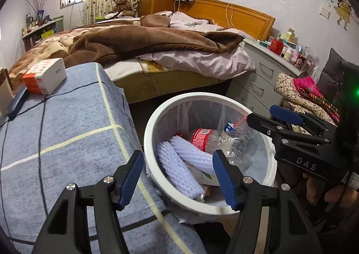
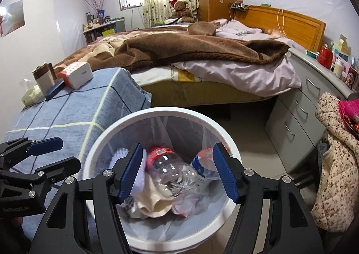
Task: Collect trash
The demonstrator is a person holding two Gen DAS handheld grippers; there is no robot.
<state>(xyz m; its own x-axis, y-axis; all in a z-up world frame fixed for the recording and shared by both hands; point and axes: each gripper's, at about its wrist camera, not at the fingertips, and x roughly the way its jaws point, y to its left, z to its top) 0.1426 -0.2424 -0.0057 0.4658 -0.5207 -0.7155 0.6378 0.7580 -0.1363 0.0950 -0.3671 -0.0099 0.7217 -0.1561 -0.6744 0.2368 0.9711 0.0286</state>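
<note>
Right, left wrist view first: left gripper [image 1: 178, 177] has its jaws apart with nothing between the pads, hanging over the near rim of the white trash bin [image 1: 149, 132]. Bin sits on the floor, tight against the blue checked cloth [image 1: 67, 123] that covers the table. Inside: crushed clear plastic bottle [image 1: 221, 141] with a red label, white foam netting [image 1: 179, 164], a blue-and-white carton [image 1: 229, 128] at the far side. Right gripper [image 1: 264, 117] shows at the right edge above the bin's far rim; its opening isn't readable from this angle. An orange-and-white box [image 1: 44, 77] sits on the cloth, well apart from the bin.

Right wrist view: right gripper [image 2: 178, 175] is also apart and empty, directly above the bin mouth, with the bottle [image 2: 172, 171] below between the fingers but untouched. Left gripper [image 2: 40, 153] is off to the left over the cloth.

Risks, my read: the bin looks fairly full, with the bottle riding high, so another drop could bounce out. The thin black cable [image 1: 40, 141] across the cloth could snag a finger on the next reach. The liner [image 2: 143, 227] is loose and a low pass could drag it.
</note>
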